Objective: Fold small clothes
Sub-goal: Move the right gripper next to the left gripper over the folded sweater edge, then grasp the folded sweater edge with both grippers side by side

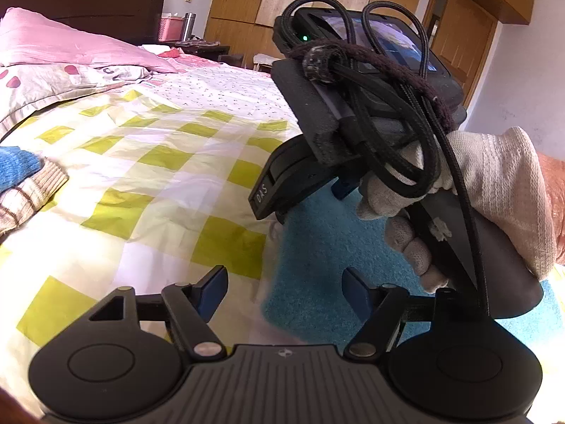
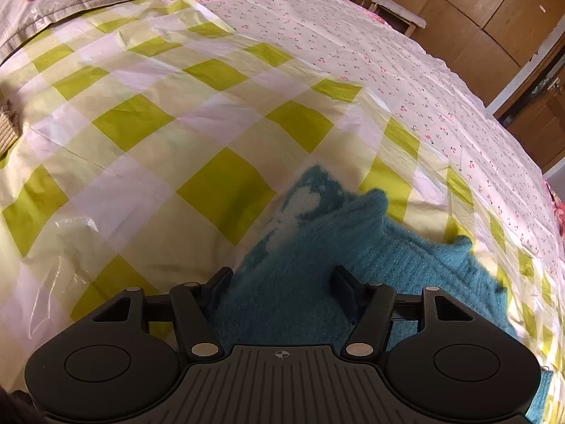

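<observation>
Half the teal sweater hides behind the right hand-held gripper.

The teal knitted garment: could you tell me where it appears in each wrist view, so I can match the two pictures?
Left wrist view: the teal knitted garment lies lower centre-right, beyond the open left gripper, partly hidden by the gloved hand.
Right wrist view: it fills the lower centre to right, its near part between the right gripper fingers.
Shared landmark: the green-and-white checked sheet under it.
</observation>
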Available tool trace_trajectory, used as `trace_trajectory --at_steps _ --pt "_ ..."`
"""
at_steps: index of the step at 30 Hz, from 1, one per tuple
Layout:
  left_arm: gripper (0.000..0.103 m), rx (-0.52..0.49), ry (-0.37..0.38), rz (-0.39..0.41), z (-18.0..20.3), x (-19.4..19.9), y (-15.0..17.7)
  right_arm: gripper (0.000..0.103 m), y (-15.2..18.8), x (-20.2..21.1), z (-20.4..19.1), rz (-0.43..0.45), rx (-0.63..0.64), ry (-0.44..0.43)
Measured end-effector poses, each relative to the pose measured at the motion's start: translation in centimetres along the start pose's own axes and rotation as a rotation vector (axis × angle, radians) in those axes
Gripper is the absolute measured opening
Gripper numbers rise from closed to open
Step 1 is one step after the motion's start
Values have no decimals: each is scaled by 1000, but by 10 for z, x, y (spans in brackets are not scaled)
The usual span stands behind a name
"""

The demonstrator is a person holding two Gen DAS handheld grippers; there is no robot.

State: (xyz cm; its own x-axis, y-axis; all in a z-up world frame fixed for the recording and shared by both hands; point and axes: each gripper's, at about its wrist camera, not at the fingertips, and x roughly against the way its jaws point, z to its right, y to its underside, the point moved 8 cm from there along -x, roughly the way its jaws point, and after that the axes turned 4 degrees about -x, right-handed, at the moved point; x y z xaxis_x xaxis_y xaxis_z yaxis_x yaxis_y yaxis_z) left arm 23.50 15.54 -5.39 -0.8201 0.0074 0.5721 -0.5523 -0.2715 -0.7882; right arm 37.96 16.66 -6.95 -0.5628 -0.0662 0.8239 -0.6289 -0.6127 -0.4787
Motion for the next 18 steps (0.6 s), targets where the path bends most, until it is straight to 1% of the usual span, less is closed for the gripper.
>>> trace_trajectory --at_steps 2,5,7,11,16,18 --pt "85 23 7 -4 -1 0 2 55 0 1 2 2 1 -6" --pt "88 50 34 -45 0 -8 10 49 0 4 5 5 1 -19" --pt "89 57 37 -57 2 -12 14 46 0 6 7 8 -6 -29" --pt "89 57 45 -34 7 -16 14 39 1 10 10 19 -21 -46" --pt "89 113 68 -33 6 -26 18 34 0 15 17 23 -63 -78" --pt "89 101 70 -18 8 -27 16 32 0 17 18 25 -66 -83"
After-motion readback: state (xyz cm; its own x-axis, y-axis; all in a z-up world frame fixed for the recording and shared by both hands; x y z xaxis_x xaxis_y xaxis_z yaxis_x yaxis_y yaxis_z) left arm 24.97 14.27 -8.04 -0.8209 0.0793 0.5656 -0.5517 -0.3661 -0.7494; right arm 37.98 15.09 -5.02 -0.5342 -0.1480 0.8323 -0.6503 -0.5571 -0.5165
